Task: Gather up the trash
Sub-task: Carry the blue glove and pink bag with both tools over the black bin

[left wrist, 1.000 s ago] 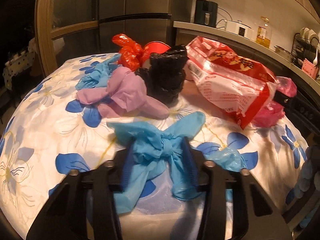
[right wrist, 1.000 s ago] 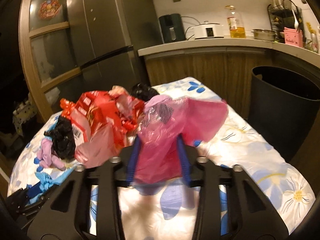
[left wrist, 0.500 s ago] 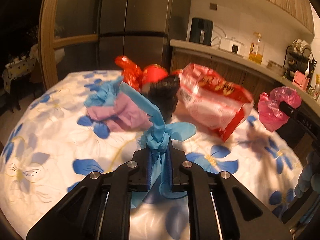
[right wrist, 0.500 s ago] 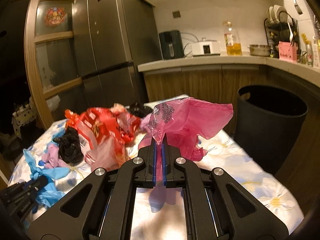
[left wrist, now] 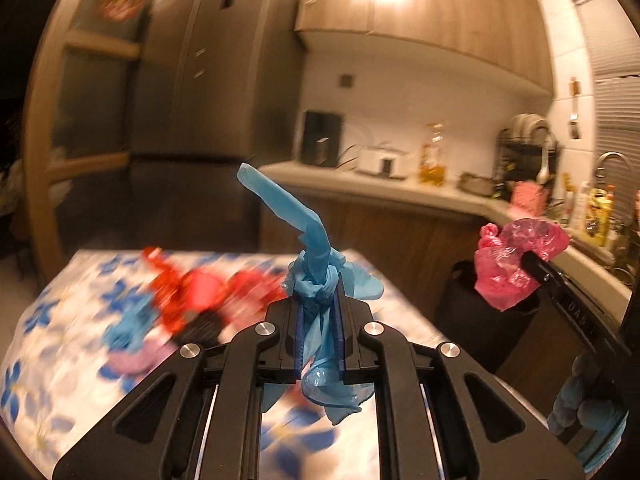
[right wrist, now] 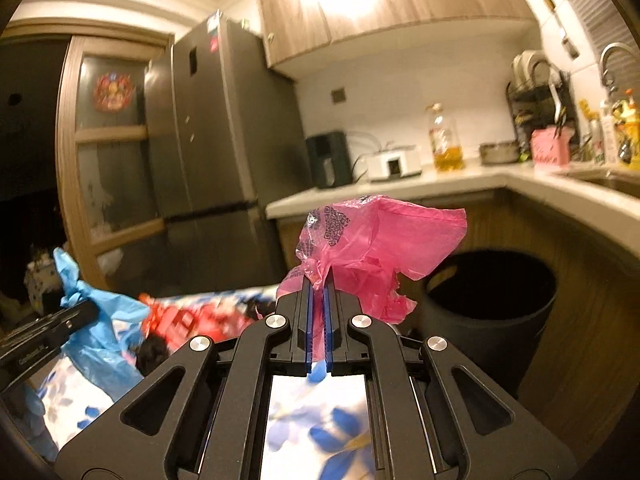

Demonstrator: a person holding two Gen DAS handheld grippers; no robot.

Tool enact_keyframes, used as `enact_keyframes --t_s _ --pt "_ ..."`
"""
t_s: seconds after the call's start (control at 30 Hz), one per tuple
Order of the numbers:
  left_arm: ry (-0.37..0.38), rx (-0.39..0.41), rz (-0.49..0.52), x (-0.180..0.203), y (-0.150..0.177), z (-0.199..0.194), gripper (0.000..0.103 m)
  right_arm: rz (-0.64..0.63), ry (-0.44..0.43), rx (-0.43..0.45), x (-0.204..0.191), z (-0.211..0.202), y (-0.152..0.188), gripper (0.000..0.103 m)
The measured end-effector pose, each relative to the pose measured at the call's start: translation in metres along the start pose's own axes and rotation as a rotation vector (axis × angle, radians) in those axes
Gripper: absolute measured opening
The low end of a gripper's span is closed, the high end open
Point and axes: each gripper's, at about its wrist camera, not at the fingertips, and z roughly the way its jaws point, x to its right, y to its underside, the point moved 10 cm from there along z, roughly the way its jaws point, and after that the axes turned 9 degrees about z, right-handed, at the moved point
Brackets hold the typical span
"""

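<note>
Blue glove point(left wrist: 316, 280) lifted in hand-held gripper point(left wrist: 318, 308)

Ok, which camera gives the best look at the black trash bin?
The right wrist view: the black trash bin shows its open rim and most of its wall beside the counter, with the pink bag covering only its left edge. In the left wrist view the bin is mostly hidden behind that bag.
</note>
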Motion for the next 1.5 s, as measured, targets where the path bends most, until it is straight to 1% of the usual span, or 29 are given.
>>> enact_keyframes --t_s 0.03,0.17,0.27,0.33,0.4,0.53,0.63,0.77,0.9,1.13,1.5 --pt "0.014 0.008 0.008 0.009 -0.007 0.004 0.012 -0.003 0.007 0.015 0.005 -0.002 -0.006 0.004" --pt "0.111 0.044 0.032 0.06 -0.04 0.026 0.012 -0.005 0.055 0.072 0.035 -0.007 -0.032 0.004" --pt "0.147 0.084 0.067 0.094 -0.061 0.039 0.012 -0.007 0.103 0.104 0.06 -0.006 -0.047 0.004" --pt "0.178 0.098 0.076 0.119 -0.072 0.052 0.012 -0.005 0.133 0.11 0.077 -0.004 -0.053 0.004" --pt "0.224 0.094 0.069 0.142 -0.08 0.07 0.012 0.007 0.158 0.104 0.097 0.001 -0.057 0.004" --pt "0.29 0.078 0.088 0.183 -0.083 0.102 0.012 0.018 0.188 0.087 0.123 0.014 -0.058 0.004" --pt "0.329 0.066 0.095 0.206 -0.08 0.125 0.012 0.016 0.204 0.067 0.137 0.026 -0.058 0.004" --pt "0.383 0.027 0.087 0.234 -0.074 0.154 0.012 0.02 0.226 0.034 0.154 0.043 -0.054 0.004" --pt "0.405 -0.001 0.093 0.253 -0.065 0.174 0.012 0.024 0.243 0.007 0.169 0.055 -0.052 0.004" --pt "0.405 -0.042 0.11 0.268 -0.052 0.199 0.012 0.027 0.257 -0.025 0.182 0.067 -0.044 0.004" --pt "0.421 -0.093 0.117 0.28 -0.037 0.216 0.015 0.01 0.268 -0.055 0.192 0.079 -0.039 0.005"
